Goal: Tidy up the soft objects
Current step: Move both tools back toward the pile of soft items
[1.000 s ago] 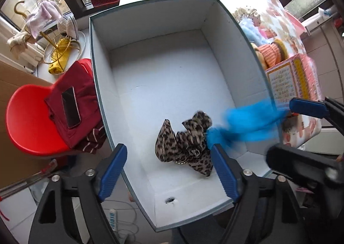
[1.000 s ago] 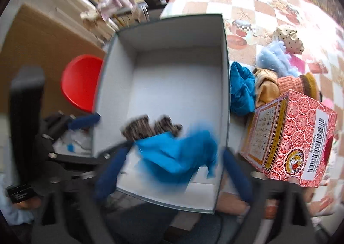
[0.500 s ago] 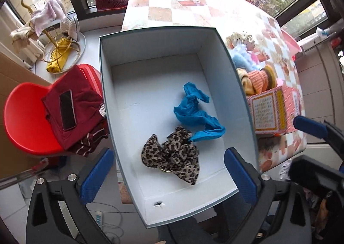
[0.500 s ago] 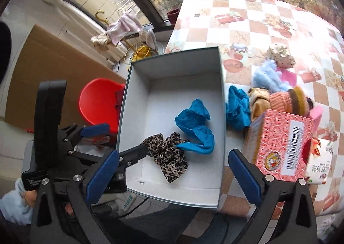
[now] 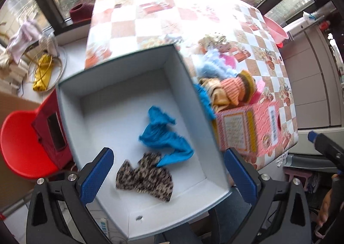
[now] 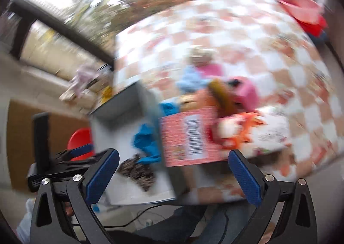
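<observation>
Two soft things in the box: a leopard-print scrunchie (image 5: 144,176) and a blue scrunchie (image 5: 164,136) lie on the pale floor of the open grey box (image 5: 71,115), the blue one's tail touching the leopard one.
Box position: it sits at the near corner of the checked tablecloth (image 5: 150,14), with its near end past the table edge.
Left gripper (image 5: 168,174): its blue pads are spread wide above the near half of the box, with nothing pinched; the jaws have just been opening, and neither scrunchie touches them.
Right gripper (image 6: 173,176): jaws wide apart and empty, over the red patterned carton (image 6: 190,136); this view is badly smeared.
Still on the table: a heap of soft items just beside the box's right wall, among them a teal piece (image 5: 204,98), a gold satin one (image 5: 217,93), an orange knitted one (image 5: 233,88) and a pale blue fluffy one (image 5: 215,67).
Carton: it stands just in front of that heap, near the table's edge.
Beside the table: a red chair (image 5: 19,143) with dark red cloth (image 5: 46,134) draped on it, left of the box.
</observation>
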Demonstrator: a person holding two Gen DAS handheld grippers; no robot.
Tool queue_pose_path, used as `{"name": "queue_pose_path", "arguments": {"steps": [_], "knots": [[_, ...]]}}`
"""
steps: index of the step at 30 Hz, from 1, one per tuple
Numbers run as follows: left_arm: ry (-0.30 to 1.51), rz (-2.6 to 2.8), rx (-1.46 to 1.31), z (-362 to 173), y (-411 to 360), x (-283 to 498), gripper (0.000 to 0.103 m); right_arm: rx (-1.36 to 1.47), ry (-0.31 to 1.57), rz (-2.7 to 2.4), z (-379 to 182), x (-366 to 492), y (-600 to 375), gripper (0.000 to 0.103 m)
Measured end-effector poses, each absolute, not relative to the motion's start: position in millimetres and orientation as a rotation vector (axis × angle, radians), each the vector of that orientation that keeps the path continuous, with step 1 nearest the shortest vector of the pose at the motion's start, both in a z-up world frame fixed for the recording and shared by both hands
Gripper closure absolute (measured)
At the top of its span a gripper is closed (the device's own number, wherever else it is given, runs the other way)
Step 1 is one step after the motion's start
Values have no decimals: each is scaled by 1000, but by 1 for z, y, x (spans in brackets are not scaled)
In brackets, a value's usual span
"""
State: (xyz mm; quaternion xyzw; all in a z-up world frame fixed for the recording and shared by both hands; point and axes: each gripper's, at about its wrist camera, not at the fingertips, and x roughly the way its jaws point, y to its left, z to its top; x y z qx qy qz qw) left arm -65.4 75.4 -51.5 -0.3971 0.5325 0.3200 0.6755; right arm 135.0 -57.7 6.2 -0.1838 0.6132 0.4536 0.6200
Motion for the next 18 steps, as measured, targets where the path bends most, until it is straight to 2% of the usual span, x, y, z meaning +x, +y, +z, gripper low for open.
{"name": "queue_pose_path", "arguments": {"steps": [9, 18], "knots": [[1247, 766, -891, -50, 112, 5, 0, -430, 1496, 817, -39, 236, -74, 1], [1352, 772, -956, -87, 159, 97, 0, -711, 1529, 950, -112, 277, -23, 1]]}}
